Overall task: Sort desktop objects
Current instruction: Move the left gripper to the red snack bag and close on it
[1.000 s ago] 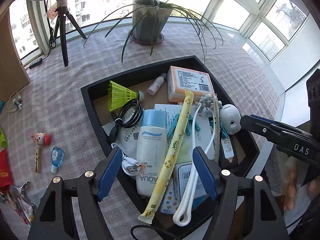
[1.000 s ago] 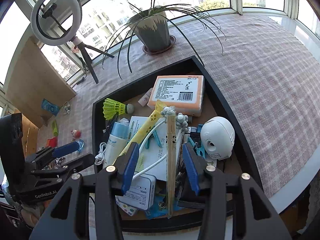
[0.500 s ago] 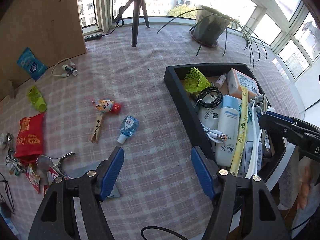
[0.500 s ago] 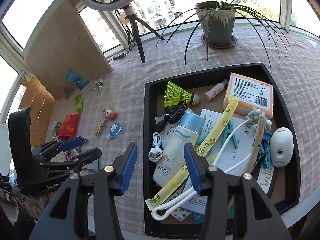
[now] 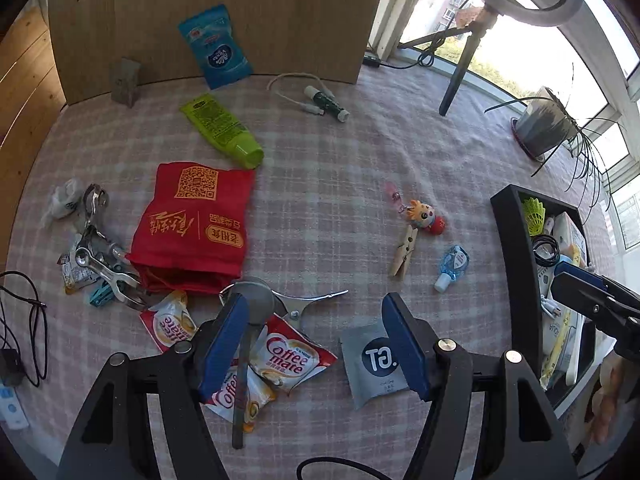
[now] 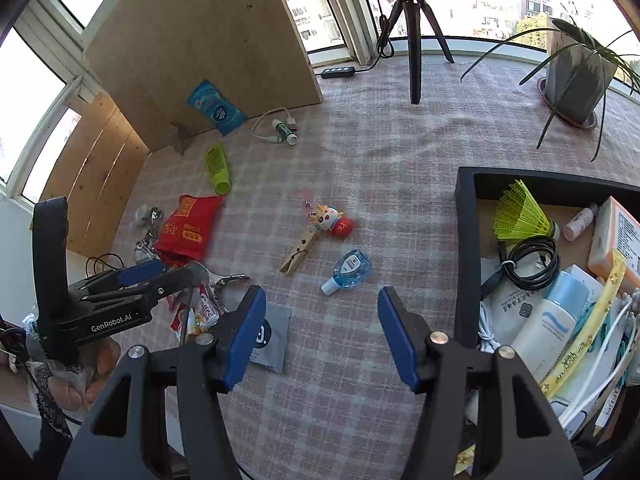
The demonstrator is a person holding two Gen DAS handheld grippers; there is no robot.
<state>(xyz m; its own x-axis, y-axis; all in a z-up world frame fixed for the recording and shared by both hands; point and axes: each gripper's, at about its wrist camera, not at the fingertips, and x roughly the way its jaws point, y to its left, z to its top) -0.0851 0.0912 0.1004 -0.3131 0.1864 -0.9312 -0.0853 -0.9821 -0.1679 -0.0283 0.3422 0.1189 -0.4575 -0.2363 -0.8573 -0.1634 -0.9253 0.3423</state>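
Note:
My left gripper [image 5: 316, 344] is open and empty above the coffee creamer packets [image 5: 288, 358], a metal clip [image 5: 280, 300] and a grey sachet [image 5: 374, 360]. My right gripper [image 6: 322, 332] is open and empty over bare cloth left of the black tray [image 6: 464, 240], which holds several sorted items. Loose on the cloth lie a red pouch [image 5: 196, 224], a green tube [image 5: 220, 124], a blue packet [image 5: 214, 52], a doll keychain [image 5: 424, 218], a wooden clothespin [image 5: 404, 254] and a small blue bottle [image 5: 452, 266]. The bottle also shows in the right wrist view [image 6: 348, 268].
A wooden board [image 5: 200, 12] stands at the back. A tripod with a ring light [image 5: 472, 40] and a potted plant [image 5: 544, 120] stand near the windows. Metal clips and wrappers [image 5: 92, 256] lie at the left. The tray sits at the table's right edge.
Both grippers have swung left, away from the tray and over the loose items on the cloth. Both stay open and empty.

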